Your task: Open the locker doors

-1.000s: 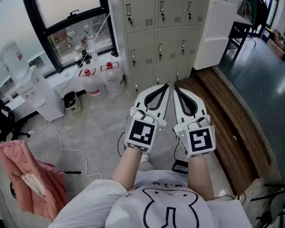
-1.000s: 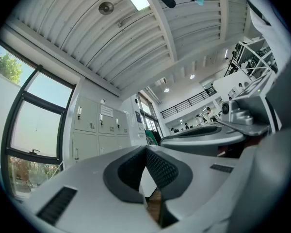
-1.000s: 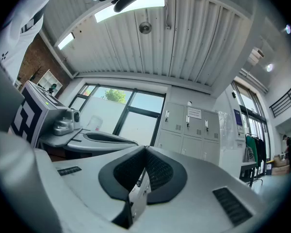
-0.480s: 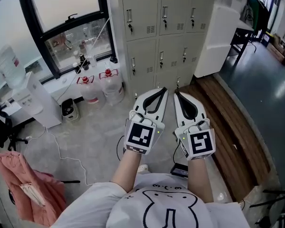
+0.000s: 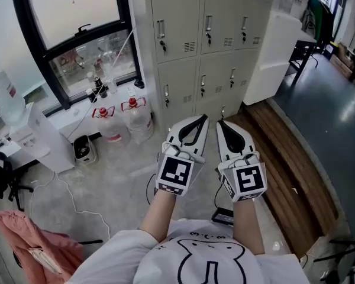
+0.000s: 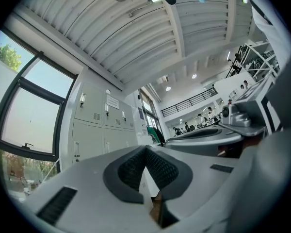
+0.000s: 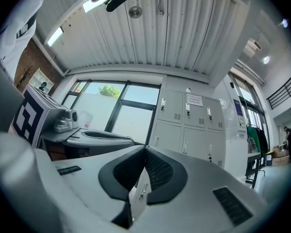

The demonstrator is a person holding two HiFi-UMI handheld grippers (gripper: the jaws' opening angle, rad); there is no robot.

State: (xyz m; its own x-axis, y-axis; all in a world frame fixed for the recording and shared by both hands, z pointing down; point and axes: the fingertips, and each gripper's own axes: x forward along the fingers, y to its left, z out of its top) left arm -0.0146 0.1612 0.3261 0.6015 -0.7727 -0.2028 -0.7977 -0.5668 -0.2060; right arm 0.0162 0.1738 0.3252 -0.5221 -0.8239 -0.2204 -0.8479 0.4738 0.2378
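Observation:
The grey lockers [image 5: 207, 40] stand ahead, in rows of three doors with small handles and keys, and every door I can see is closed. My left gripper [image 5: 203, 118] and right gripper [image 5: 219, 123] are held side by side at mid-frame, pointing at the lowest doors from a distance. Both are shut with nothing between the pads. In the left gripper view the left gripper [image 6: 145, 147] has its tips together, with the lockers [image 6: 94, 125] beyond on the left. In the right gripper view the right gripper [image 7: 145, 147] is likewise shut, with the lockers [image 7: 189, 125] beyond.
Two water bottles [image 5: 130, 114] stand on the floor left of the lockers, under a window [image 5: 77, 34]. A white water dispenser [image 5: 32, 135] is further left. A wooden platform [image 5: 284, 158] runs along the right, with a white cabinet [image 5: 275, 52] behind. Cables [image 5: 77, 182] lie on the floor.
Both grippers have been carried together towards the lockers, which now fill more of the head view. Their jaws have stayed shut.

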